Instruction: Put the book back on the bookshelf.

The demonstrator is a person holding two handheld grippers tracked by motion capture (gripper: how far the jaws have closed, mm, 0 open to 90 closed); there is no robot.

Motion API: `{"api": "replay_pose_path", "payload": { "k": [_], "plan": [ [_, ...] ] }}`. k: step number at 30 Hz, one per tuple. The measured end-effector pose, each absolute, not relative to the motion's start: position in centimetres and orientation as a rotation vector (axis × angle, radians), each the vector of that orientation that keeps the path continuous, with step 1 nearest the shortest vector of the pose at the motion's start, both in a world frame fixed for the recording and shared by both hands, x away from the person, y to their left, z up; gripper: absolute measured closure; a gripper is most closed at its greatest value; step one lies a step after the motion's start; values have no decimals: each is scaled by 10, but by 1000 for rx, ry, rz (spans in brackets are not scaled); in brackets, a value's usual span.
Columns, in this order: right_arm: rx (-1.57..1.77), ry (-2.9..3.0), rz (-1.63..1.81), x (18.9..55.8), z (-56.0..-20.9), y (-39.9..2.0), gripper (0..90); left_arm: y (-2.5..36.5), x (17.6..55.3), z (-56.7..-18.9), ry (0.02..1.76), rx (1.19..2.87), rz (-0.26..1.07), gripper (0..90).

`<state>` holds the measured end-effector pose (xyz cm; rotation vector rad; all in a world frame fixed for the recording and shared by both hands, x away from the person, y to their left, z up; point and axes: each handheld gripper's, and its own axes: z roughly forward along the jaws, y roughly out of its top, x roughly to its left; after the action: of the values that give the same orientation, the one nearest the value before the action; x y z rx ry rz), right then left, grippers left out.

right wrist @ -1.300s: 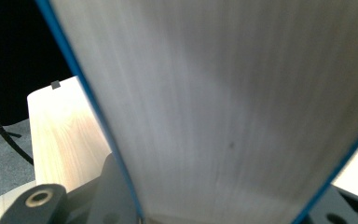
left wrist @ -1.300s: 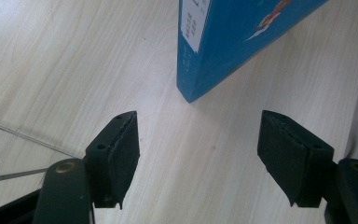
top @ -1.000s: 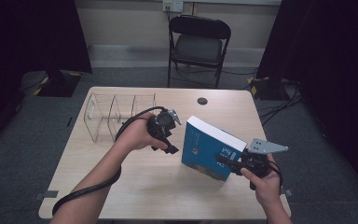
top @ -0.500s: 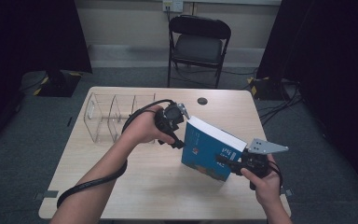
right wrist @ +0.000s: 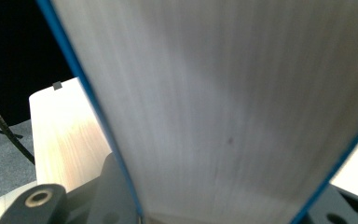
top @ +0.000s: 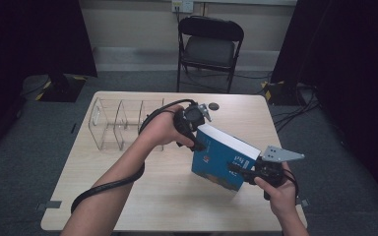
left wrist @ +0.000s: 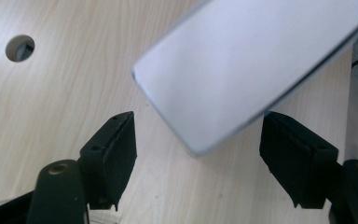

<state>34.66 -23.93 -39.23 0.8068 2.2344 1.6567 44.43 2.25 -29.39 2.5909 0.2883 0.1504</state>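
A thick blue book (top: pixel 221 160) stands tilted on the wooden table (top: pixel 142 196), its white page block (right wrist: pixel 223 116) facing up and right. My right gripper (top: pixel 237 169) is shut on the book's lower right part, with a jaw on each blue cover. At the book's upper left corner my left gripper (top: pixel 197 144) is open. In the left gripper view the book's corner (left wrist: pixel 242 65) sits between and just beyond the two spread pads (left wrist: pixel 116 144), and nothing is pinched by the left gripper (left wrist: pixel 200 149).
A clear plastic organiser (top: pixel 123 123) with several compartments stands at the table's back left. A round cable hole (top: pixel 213 106) lies near the back edge. A black folding chair (top: pixel 209 46) stands behind the table. The left gripper's cable (top: pixel 103 187) trails across the front left.
My left gripper has moved right and forward to the book's upper corner, jaws still spread. The right gripper keeps its hold, and the book has barely shifted.
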Motion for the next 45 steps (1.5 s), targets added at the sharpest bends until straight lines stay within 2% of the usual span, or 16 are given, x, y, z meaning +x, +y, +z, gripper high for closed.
{"api": "replay_pose_path", "payload": {
  "k": [5, 11, 18, 22, 27, 34, 36, 41, 45],
  "plan": [
    [804, 2237, 1651, 347, -392, -240, 594, 18, 448, -297, 237, 2583, 106, 262],
    [808, 2239, 1658, 349, -392, -240, 592, 13, 446, -292, 185, 2612, 115, 341],
    [808, 2252, 1664, 350, -392, -241, 586, 10, 440, -287, 109, 2724, 192, 424],
    [842, 2268, 1700, 353, -394, -243, 539, 13, 435, -283, 122, 2760, 181, 494],
    [881, 2250, 1726, 357, -400, -247, 434, 21, 425, -279, 173, 2791, 142, 563],
    [877, 2245, 1720, 357, -403, -249, 442, 15, 423, -281, 101, 2824, 230, 519],
    [881, 2242, 1714, 357, -403, -250, 440, 11, 424, -283, 146, 2830, 220, 507],
    [908, 2220, 1730, 359, -410, -252, 397, -1, 425, -288, 67, 2805, 223, 434],
    [940, 2213, 1725, 358, -417, -256, 380, -7, 426, -286, 80, 2833, 222, 432]
  ]
}}
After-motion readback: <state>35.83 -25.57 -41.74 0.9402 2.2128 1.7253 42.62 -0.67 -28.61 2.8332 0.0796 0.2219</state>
